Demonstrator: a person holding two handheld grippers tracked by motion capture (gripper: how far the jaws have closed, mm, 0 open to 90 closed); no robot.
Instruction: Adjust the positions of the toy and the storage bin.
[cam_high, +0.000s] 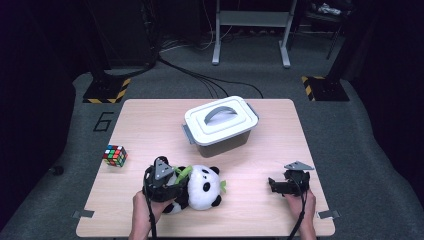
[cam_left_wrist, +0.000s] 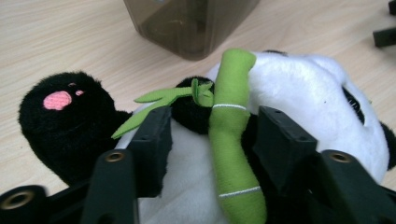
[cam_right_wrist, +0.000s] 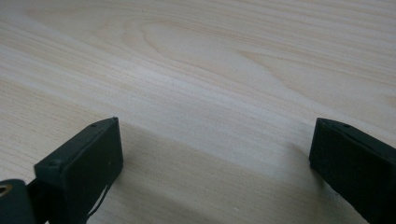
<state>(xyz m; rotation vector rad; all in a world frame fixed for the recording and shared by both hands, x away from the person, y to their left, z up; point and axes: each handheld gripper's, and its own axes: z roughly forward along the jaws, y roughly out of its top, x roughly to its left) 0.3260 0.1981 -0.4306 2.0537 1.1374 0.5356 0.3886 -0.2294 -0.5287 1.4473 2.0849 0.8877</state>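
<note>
Rubik's cube sits at 9 o'clock on the table, well apart from the work. Left gripper at 7 o'clock, jaws part-open and pressed into the panda plush; they straddle its green bamboo stalk and bear on the white belly, though whether they truly pinch is hard to tell. Panda lies on its back near the front edge, at 6 o'clock from the lidded storage box. Right gripper at 5 o'clock, jaws wide apart, holding nothing, low over bare wood. Risk: soft pile compresses, so the grip may catch fur or the stalk alone and the toy could sag or slip out on lifting. Box lid is on, blocking any drop-in.
</note>
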